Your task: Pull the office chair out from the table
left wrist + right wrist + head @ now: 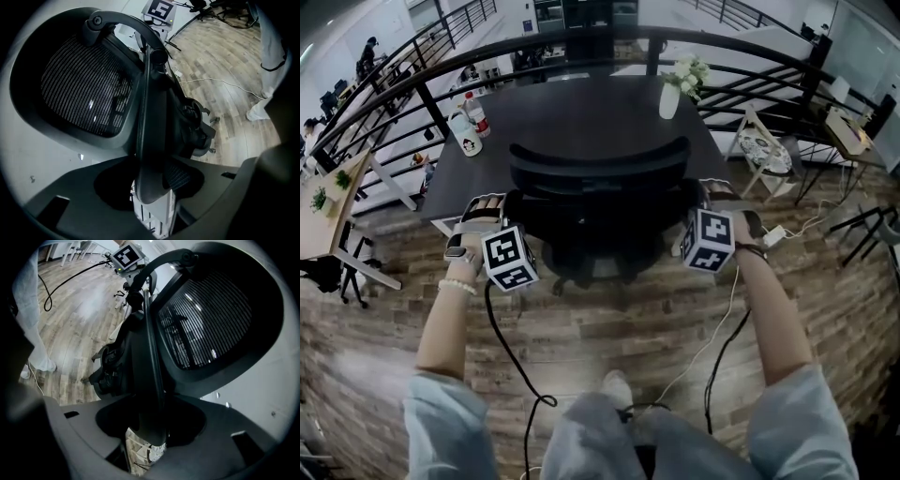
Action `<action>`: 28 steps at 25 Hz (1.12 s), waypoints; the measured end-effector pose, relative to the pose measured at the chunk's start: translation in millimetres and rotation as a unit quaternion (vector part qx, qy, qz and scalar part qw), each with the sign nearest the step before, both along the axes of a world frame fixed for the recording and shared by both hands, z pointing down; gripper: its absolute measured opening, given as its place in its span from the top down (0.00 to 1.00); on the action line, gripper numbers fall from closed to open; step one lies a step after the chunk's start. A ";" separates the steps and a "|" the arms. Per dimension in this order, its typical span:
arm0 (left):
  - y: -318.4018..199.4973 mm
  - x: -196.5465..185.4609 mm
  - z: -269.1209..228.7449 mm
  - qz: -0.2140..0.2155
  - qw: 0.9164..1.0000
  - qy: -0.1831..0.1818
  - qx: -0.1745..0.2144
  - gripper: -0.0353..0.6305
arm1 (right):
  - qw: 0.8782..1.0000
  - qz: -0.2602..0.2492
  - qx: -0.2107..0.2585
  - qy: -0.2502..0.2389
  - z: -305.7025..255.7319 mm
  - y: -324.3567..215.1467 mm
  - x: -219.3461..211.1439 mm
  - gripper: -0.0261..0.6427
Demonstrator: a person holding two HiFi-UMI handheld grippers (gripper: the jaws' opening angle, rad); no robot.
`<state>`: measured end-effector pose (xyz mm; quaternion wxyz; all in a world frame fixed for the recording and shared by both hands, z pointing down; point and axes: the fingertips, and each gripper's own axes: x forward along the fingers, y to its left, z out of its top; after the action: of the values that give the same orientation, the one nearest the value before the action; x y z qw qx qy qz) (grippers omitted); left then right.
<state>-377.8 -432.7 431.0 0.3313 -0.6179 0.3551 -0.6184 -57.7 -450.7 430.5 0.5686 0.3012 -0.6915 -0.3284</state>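
Note:
A black mesh-backed office chair (600, 178) stands tucked against the dark table (581, 108). My left gripper (508, 204) is at the left side of the chair's back and my right gripper (698, 197) at the right side. In the left gripper view the left gripper (152, 187) has the backrest's dark edge (145, 117) filling the gap between its jaws. The right gripper (147, 427) holds the opposite edge (150, 362) the same way. Both look shut on the chair's back frame.
A white vase with flowers (671, 98) and two bottles (469, 127) stand on the table. A curved black railing (422, 75) runs behind it. Cables (520, 375) trail over the wooden floor by the person's legs. A white stand (764, 155) is at the right.

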 end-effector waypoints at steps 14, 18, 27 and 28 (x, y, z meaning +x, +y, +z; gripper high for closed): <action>60.0 6.1 0.5 -0.021 1.000 0.007 0.009 0.65 | 1.000 -0.023 0.010 -0.019 -1.1 60.7 5.7 0.67; 78.2 5.8 1.2 -0.039 0.999 0.007 0.008 0.64 | 1.000 -0.019 0.015 -0.013 0.6 78.0 7.4 0.67; 151.1 42.9 -0.2 -0.002 1.000 0.017 0.000 0.66 | 1.000 -0.016 0.004 -0.007 -1.1 117.8 35.4 0.67; 160.6 46.3 0.1 -0.001 1.000 0.020 0.000 0.66 | 1.000 -0.019 0.005 -0.007 -0.6 125.1 37.3 0.67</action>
<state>-331.4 -272.0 431.1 0.3238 -0.6295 0.3623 -0.6063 -20.4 -325.6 429.9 0.5556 0.2935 -0.6994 -0.3406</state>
